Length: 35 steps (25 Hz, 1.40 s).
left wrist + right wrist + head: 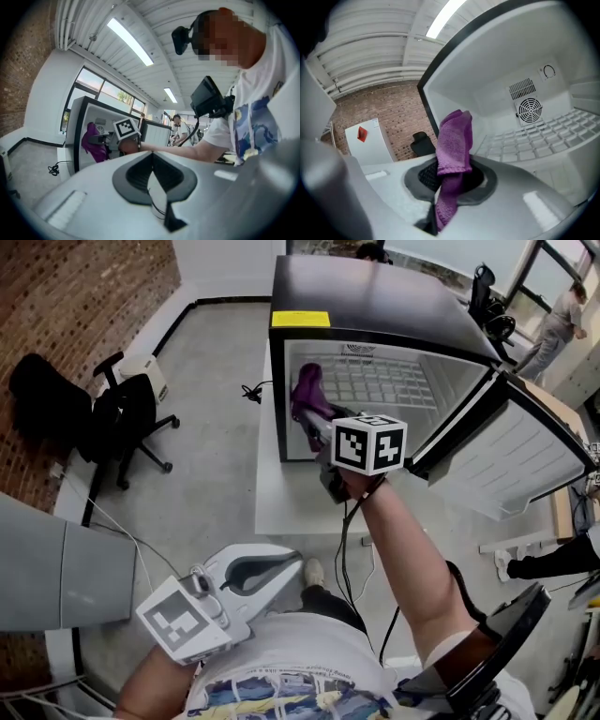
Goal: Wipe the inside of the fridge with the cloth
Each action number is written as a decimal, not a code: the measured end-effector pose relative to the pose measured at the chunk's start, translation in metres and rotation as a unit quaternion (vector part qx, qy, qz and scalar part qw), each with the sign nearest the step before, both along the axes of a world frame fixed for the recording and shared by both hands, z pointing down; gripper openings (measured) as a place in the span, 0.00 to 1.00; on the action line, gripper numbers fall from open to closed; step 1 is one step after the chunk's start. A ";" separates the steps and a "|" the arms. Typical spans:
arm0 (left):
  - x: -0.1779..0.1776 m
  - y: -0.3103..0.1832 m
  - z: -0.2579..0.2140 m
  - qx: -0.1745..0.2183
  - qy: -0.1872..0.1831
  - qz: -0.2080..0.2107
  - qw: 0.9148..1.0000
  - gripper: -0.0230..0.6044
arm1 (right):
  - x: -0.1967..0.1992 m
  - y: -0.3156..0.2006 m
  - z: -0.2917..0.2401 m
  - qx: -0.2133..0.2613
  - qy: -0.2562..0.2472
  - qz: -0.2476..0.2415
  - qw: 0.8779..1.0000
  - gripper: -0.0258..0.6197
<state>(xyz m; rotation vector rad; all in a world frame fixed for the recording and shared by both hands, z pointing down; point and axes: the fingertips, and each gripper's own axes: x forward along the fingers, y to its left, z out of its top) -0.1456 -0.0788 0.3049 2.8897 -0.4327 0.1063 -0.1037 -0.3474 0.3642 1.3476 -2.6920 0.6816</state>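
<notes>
Brick-walled room [84,296], fridge [394,306] open, right gripper [450,180] fingers clamping cloth [455,140], tips hidden, left gripper [151,161] closed empty

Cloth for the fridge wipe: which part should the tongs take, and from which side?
Its bunched middle, coming in from the open front of the fridge, as the right tongs hold the purple cloth: a folded pad stands beyond the tips to meet the walls, and a short tail hangs behind.
</notes>
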 end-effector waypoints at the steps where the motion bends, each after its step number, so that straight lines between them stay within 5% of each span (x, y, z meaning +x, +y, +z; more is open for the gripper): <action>1: 0.002 0.003 0.000 0.000 0.002 0.007 1.000 0.04 | 0.003 0.007 0.001 0.001 0.003 0.002 1.000 0.12; 6: 0.016 0.018 0.002 -0.009 0.006 0.035 0.999 0.04 | 0.032 0.038 0.022 -0.004 0.027 0.033 0.999 0.12; 13: 0.033 0.026 0.011 -0.010 0.000 0.068 0.998 0.04 | 0.114 0.069 0.074 -0.030 0.077 0.144 0.986 0.12; 23: 0.055 0.014 0.009 -0.010 -0.001 0.095 0.995 0.05 | 0.230 0.077 0.123 -0.071 0.134 0.309 0.939 0.12; 35: 0.065 -0.026 0.012 -0.020 -0.009 0.078 0.997 0.04 | 0.295 0.044 0.148 -0.090 0.153 0.417 0.891 0.12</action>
